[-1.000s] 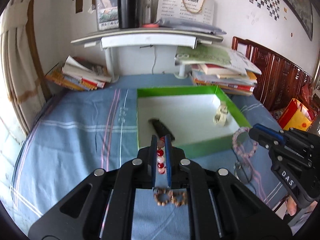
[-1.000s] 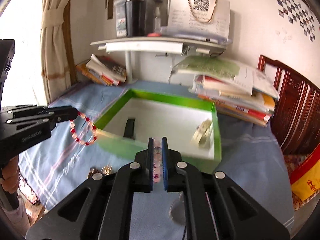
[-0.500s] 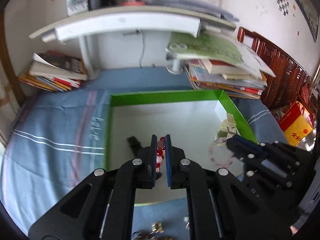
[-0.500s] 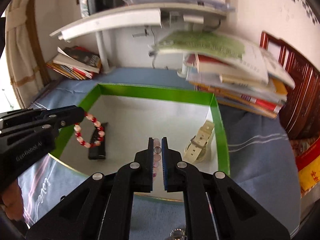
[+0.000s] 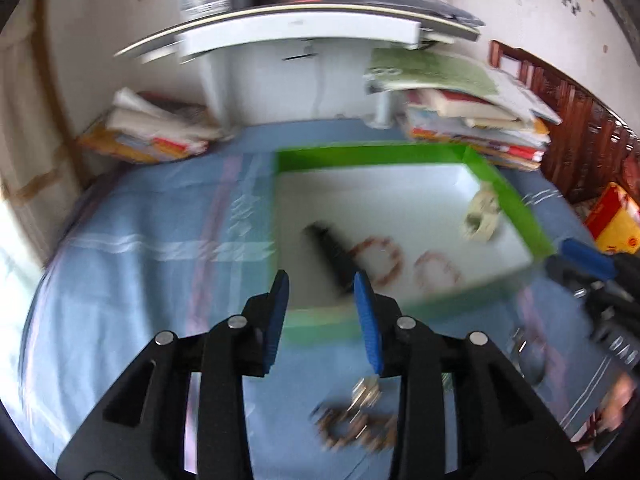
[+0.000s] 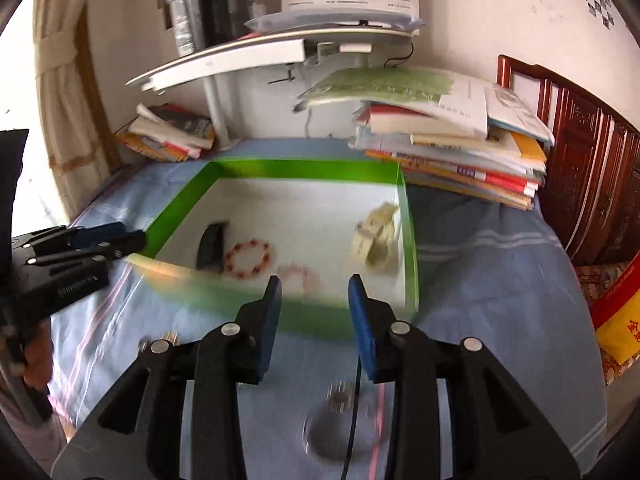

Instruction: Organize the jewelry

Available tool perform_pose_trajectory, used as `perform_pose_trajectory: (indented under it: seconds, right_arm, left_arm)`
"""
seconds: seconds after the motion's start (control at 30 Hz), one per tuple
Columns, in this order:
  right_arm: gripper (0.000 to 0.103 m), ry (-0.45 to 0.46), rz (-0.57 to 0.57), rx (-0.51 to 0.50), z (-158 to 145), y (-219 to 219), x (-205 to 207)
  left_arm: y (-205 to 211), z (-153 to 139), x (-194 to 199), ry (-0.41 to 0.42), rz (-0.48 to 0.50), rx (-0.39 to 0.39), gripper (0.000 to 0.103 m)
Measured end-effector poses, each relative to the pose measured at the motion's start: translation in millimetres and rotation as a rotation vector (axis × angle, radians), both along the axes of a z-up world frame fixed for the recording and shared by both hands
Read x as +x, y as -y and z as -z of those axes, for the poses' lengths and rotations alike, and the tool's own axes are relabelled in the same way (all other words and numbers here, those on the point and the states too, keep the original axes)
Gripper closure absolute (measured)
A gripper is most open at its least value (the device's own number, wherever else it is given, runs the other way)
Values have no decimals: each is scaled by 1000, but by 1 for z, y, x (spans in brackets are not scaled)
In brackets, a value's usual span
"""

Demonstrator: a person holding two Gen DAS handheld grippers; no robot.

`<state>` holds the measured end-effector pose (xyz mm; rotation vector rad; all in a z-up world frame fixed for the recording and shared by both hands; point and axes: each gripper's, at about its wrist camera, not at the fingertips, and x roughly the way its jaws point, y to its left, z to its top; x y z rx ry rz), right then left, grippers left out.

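A green-walled box (image 5: pixel 372 156) (image 6: pixel 304 172) with a white floor sits on the blue cloth. Inside lie a red-and-white bead bracelet (image 5: pixel 378 254) (image 6: pixel 251 258), a pink bead bracelet (image 5: pixel 438 272) (image 6: pixel 300 276), a black strap (image 5: pixel 330 248) (image 6: pixel 210 246) and a cream watch (image 5: pixel 482 216) (image 6: pixel 378 236). My left gripper (image 5: pixel 320 284) is open and empty, just short of the box's near wall. My right gripper (image 6: pixel 314 288) is open and empty at the near wall. A brown bead bracelet (image 5: pixel 352 426) and small metal pieces (image 5: pixel 366 390) lie on the cloth below the left gripper.
Book stacks stand behind the box at the left (image 6: pixel 172 136) and right (image 6: pixel 452 144). A white shelf (image 6: pixel 248 56) hangs above. A black cable and a ring-like item (image 6: pixel 340 420) lie on the cloth under the right gripper. A wooden headboard (image 6: pixel 588 160) is at the right.
Both grippers opened and let their bracelets go into the box. Both have pulled back toward the box's near wall. The views are blurred with motion.
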<state>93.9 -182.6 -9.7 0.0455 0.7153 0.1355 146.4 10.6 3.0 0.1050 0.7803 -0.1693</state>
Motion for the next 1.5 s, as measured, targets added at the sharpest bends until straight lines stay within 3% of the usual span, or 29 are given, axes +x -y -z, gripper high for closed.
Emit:
perform_pose_trajectory:
  seconds: [0.13, 0.3, 0.43, 0.5, 0.57, 0.67, 0.8, 0.83, 0.97, 1.13, 1.27, 1.37, 1.5]
  right_arm:
    - [68, -62, -92, -12, 24, -26, -10]
    - [68, -150, -169, -25, 55, -64, 3]
    - [68, -205, -157, -38, 75, -74, 13]
    - [74, -221, -154, -46, 80, -74, 13]
    - [92, -219, -161, -37, 81, -73, 8]
    - [94, -217, -150, -37, 81, -69, 1]
    - [94, -216, -138, -12, 80, -61, -10]
    - [94, -214, -135, -10, 81, -59, -13]
    - [94, -209, -132, -6, 82, -55, -23]
    - [94, -206, -114, -24, 81, -54, -22]
    - [87, -197, -90, -54, 83, -58, -18]
    - [89, -190, -86, -71, 83, -61, -18]
    - [94, -197, -93, -64, 81, -62, -20]
  left_arm:
    - [-32, 25, -33, -74, -44, -33, 66]
    - [-35, 52, -53, -144, -36, -20, 63]
    - [-28, 67, -55, -177, -9, -22, 60]
    - [-25, 73, -54, -191, -1, -29, 60]
    - [-23, 79, -53, -204, 2, -34, 60]
    - [-26, 80, -54, -203, 9, -70, 67]
    - [-21, 79, -57, -207, 44, -95, 89]
    - [-18, 78, -59, -202, 45, -81, 90]
    - [-14, 78, -57, -204, 27, -72, 90]
    - [-18, 80, -48, -209, -12, -94, 75]
    - [-19, 84, -42, -209, -14, -114, 75]
    - [-17, 85, -45, -204, -6, -106, 92]
    - [-17, 84, -48, -212, 1, -114, 92]
